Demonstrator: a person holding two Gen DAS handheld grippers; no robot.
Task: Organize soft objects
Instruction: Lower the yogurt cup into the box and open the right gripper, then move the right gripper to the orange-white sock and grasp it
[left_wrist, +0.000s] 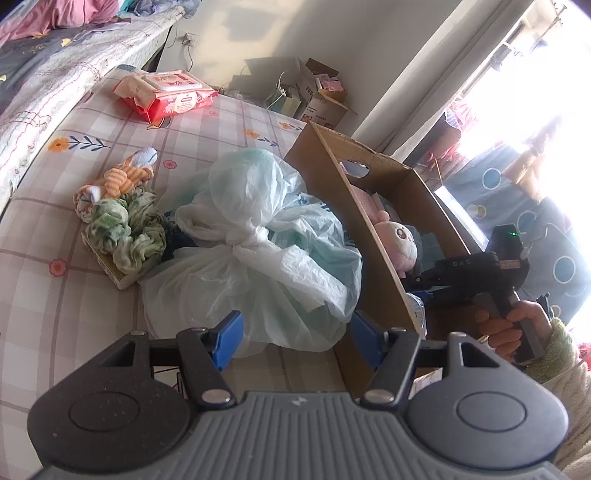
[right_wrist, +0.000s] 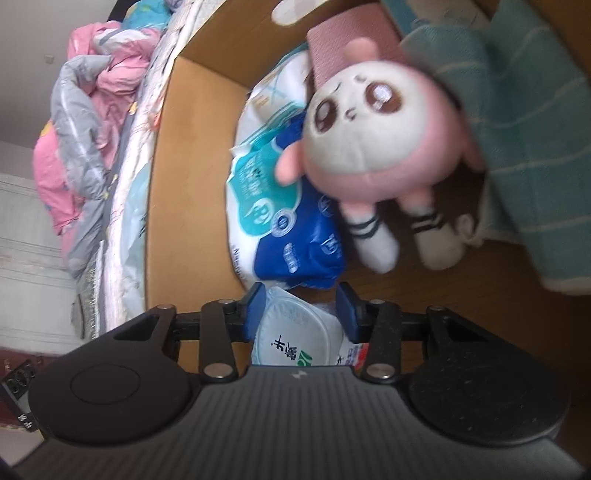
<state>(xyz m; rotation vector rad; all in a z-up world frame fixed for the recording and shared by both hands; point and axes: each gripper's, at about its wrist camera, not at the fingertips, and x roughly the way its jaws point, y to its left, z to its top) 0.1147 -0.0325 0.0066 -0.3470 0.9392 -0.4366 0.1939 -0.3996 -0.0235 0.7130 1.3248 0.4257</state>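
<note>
A knotted pale plastic bag (left_wrist: 258, 236) lies on the checked bedsheet (left_wrist: 55, 302) against an open cardboard box (left_wrist: 373, 258). My left gripper (left_wrist: 297, 341) is open, its blue fingers either side of the bag's near edge. In the box lie a pink plush doll (right_wrist: 373, 147), a blue and white tissue pack (right_wrist: 295, 229) and a teal striped towel (right_wrist: 535, 147). My right gripper (right_wrist: 301, 312) reaches into the box and is open, with a white round-lidded wipes pack (right_wrist: 295, 336) between its fingers. A hand (left_wrist: 506, 325) holds it.
Orange striped socks (left_wrist: 118, 177) and a green cloth (left_wrist: 129, 229) on a small flat box lie left of the bag. A red wipes pack (left_wrist: 173, 96) sits farther back. More cartons (left_wrist: 317, 99) stand by the wall. A pink quilt (right_wrist: 74, 147) is heaped on the bed.
</note>
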